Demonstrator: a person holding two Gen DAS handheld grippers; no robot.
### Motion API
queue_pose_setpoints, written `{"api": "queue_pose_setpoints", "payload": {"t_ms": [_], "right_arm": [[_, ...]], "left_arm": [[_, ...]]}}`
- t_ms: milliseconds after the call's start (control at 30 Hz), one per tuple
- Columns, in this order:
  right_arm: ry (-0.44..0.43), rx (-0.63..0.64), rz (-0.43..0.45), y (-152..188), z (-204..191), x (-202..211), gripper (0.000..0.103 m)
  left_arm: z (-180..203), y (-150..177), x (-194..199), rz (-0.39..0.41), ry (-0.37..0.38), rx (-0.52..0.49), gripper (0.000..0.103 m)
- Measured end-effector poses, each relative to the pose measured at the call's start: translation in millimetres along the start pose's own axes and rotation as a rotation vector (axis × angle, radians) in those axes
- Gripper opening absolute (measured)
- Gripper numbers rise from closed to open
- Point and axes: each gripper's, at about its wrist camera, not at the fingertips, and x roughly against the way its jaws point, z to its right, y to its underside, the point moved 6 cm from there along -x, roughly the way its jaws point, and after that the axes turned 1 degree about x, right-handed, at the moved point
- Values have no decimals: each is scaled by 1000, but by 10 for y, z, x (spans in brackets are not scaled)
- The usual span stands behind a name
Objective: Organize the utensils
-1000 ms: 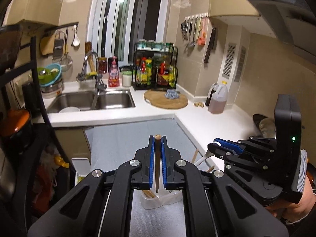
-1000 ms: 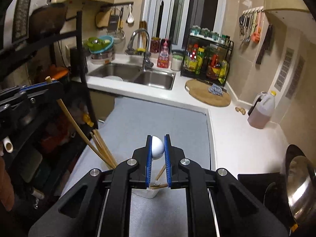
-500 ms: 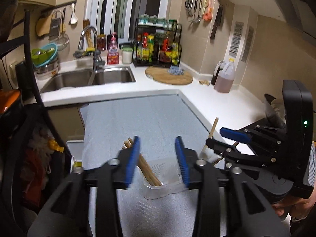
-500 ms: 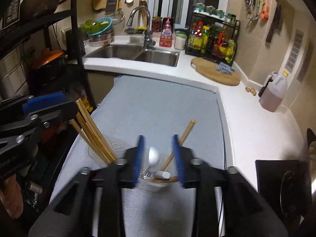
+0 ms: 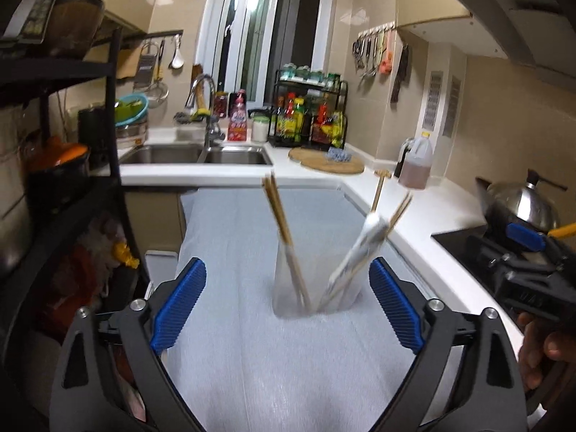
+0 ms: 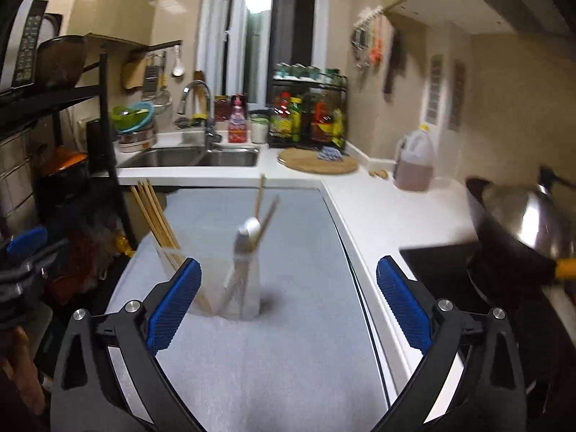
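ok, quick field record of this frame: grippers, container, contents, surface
left gripper: open, empty
right gripper: open, empty
container: clear plastic, upright on grey mat
chopsticks: bundle leaning to the container's left side
white spoon: in container, right side, with wooden sticks beside it
wok: on stove, to the right
image: motion blur

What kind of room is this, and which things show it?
Most likely a home kitchen: a double sink with a tap, a rack of sauce bottles on the counter, and a wok on the stove.
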Motion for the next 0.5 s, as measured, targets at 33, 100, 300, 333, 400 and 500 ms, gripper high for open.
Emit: {"api": "queue_pose_setpoints", "payload": {"t_ms": [33,100,300,333,400,500], "right_arm": [[12,-18,-11,108,39,-3,96],[21,-39,-38,282,63,-12,96],[55,-14,-46,586,-68,50,97],[54,-16,-45,599,-90,55,97],[51,-5,-45,607,-154,56,97],[55,26,-38,604,-254,92,97]], "left_arm": [[8,118,-28,-8,-9,4,91],[19,351,-83,-20,-32,-3,91],[-54,448,-41,-23,-56,47,95],[-52,455,-42,-27,-61,42,95],[-93,452,-35,-28,-59,60,95],[-122,457,-35,-23,-62,65,95]]}}
